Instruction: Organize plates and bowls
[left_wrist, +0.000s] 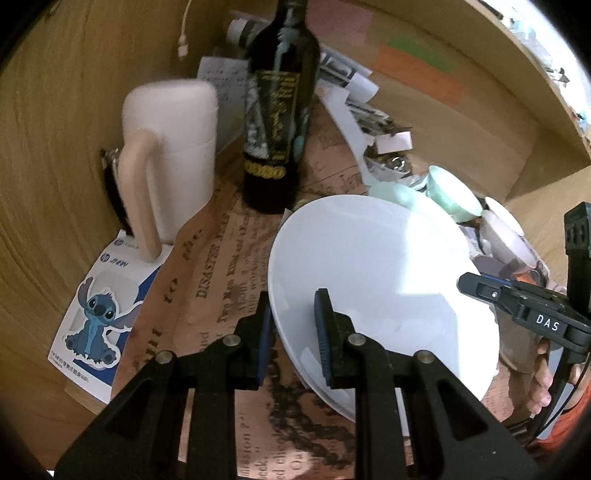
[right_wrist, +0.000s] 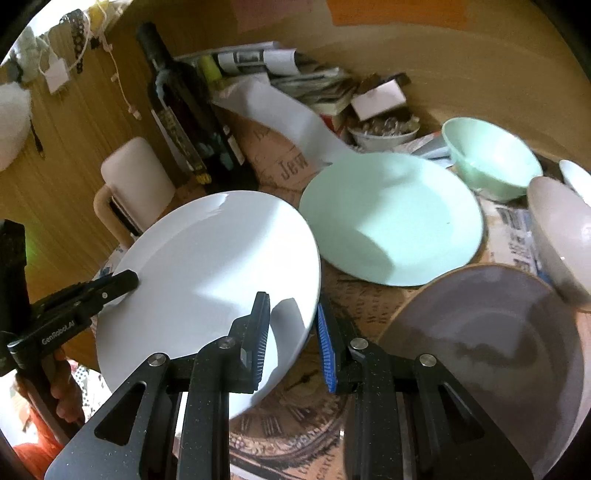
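Note:
A white plate (left_wrist: 369, 277) (right_wrist: 207, 266) hangs tilted above the newspaper-print cover, held at opposite rims. My left gripper (left_wrist: 293, 306) is shut on its near rim; it also shows as a black jaw (right_wrist: 125, 281) at the plate's left edge. My right gripper (right_wrist: 291, 306) is shut on the other rim, and its tip (left_wrist: 476, 286) shows at the plate's right side. A mint plate (right_wrist: 388, 218) lies beyond, with a mint bowl (right_wrist: 491, 162) behind it. At the right are a grey plate (right_wrist: 480, 350) and a pale bowl (right_wrist: 557, 236).
A dark wine bottle (left_wrist: 280, 110) and a white jug with a handle (left_wrist: 173, 147) stand at the back left. A cartoon card (left_wrist: 99, 317) lies by the jug. Papers and a small filled bowl (right_wrist: 384, 133) crowd the back. Wooden walls close in on all sides.

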